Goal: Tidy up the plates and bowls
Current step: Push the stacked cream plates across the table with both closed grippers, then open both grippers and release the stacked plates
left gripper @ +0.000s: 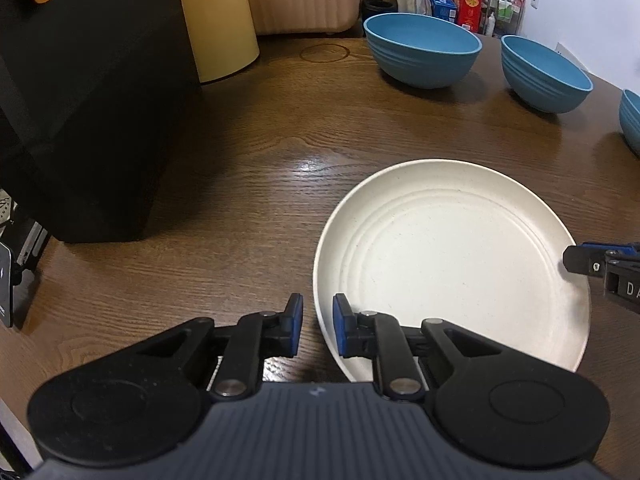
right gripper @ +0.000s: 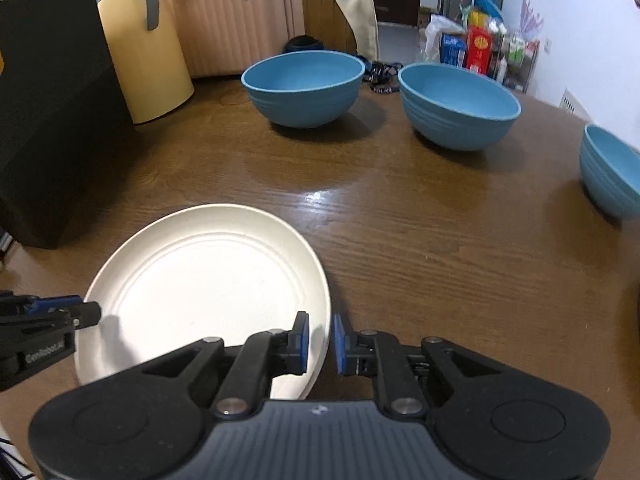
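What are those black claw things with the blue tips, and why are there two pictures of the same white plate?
Those claws are grabbing tools that a person holds, one in each hand. Each has a camera looking out along its two fingers, so you get two pictures: one from the left gripper, one from the right gripper. Both are at the white plate, one on each side, with its rim in the gap between their blue pads. The jaws are open, so nothing is pinched yet. The plate lies on a brown wooden table. Farther back stand three blue bowls: one, another, and a third at the right edge. A yellow container stands at the back left.
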A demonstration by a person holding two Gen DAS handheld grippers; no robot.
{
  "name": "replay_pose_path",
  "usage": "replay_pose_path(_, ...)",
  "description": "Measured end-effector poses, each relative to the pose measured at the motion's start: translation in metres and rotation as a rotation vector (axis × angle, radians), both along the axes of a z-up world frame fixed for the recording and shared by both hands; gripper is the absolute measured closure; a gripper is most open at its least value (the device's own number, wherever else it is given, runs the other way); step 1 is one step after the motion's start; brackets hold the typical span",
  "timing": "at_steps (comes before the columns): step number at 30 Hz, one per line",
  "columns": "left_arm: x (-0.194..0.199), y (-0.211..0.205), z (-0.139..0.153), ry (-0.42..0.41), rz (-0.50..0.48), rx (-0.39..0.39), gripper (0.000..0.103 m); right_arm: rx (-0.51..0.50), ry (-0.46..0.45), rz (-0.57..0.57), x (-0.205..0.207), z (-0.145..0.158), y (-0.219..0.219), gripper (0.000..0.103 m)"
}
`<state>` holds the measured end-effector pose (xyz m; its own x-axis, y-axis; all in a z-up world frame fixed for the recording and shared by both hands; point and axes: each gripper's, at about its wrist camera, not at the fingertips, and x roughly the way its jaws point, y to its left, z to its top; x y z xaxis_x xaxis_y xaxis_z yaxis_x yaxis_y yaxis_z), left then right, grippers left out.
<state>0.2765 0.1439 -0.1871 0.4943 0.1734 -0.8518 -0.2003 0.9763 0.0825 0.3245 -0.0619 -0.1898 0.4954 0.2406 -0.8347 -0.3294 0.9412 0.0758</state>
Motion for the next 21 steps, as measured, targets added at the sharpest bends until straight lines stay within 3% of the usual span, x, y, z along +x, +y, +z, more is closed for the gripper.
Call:
replay_pose_path(1, -0.001, 0.0, 0.0, 0.001, -0.005, -0.004, 0.093, 0.007, 0.006, 0.001, -0.001, 0.001, -0.001, 0.093)
replay_pose_path(6, -0.001, -0.002, -0.001, -0.004, -0.014, 0.007, 0.094, -0.006, -0.009, -0.003, -0.003, 0.0, -0.002, 0.099)
replay_pose_path(16, -0.004, -0.01, -0.004, -0.024, -0.037, 0.067, 0.094, -0.037, -0.09, 0.021, -0.012, -0.004, 0.003, 0.099)
replay_pose_path(21, -0.004, -0.003, 0.002, -0.034, -0.017, 0.03, 0.092, 0.017, -0.04, -0.024, -0.007, -0.001, -0.004, 0.094)
